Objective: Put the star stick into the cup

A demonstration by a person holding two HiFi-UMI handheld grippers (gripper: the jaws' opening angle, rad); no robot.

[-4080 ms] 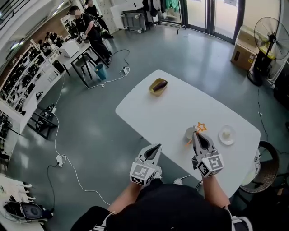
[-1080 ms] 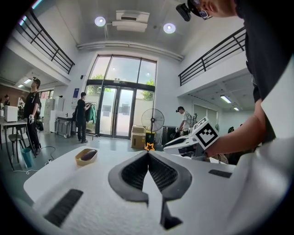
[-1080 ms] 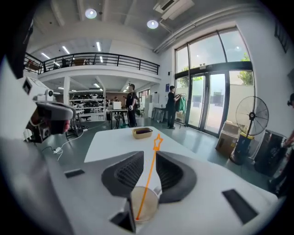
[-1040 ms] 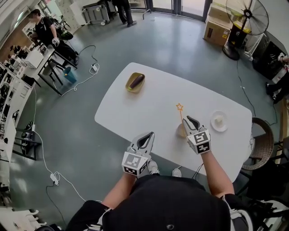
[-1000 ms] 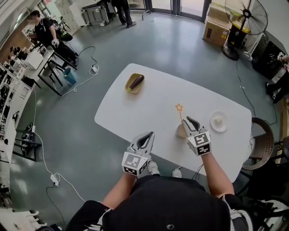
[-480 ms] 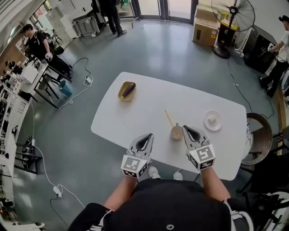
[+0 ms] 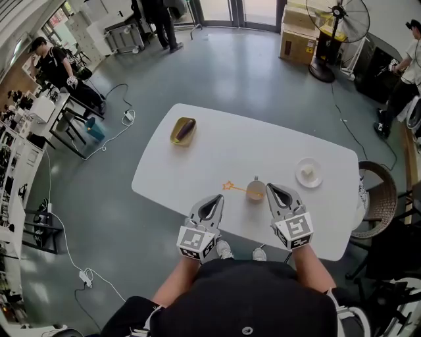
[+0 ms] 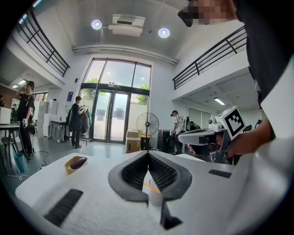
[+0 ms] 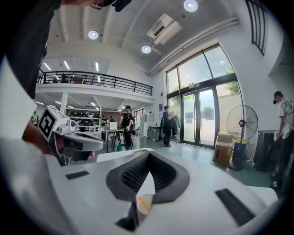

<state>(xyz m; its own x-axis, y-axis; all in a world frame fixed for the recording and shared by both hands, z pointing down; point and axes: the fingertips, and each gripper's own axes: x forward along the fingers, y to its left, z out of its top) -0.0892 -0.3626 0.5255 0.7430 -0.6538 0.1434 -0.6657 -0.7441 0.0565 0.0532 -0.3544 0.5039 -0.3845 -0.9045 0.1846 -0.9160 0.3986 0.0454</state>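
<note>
No legible text, number, brand or sign. The cubes on the left gripper [image 7: 212, 200] and right gripper [image 7: 275, 190] carry black-and-white square marker patterns only, without characters. Any print on the cardboard box [image 7: 296, 41] is too small to read.

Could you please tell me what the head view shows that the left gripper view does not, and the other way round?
Only the head view shows the star stick whole, its star end leaning out of the cup to the left, and the small white plate.

Only the left gripper view shows the ceiling lights and the balcony railing.

Both show the cup with the orange stick in it, the yellow dish holding the eggplant, the standing fan, the right gripper, and the left gripper with its jaws together.
</note>
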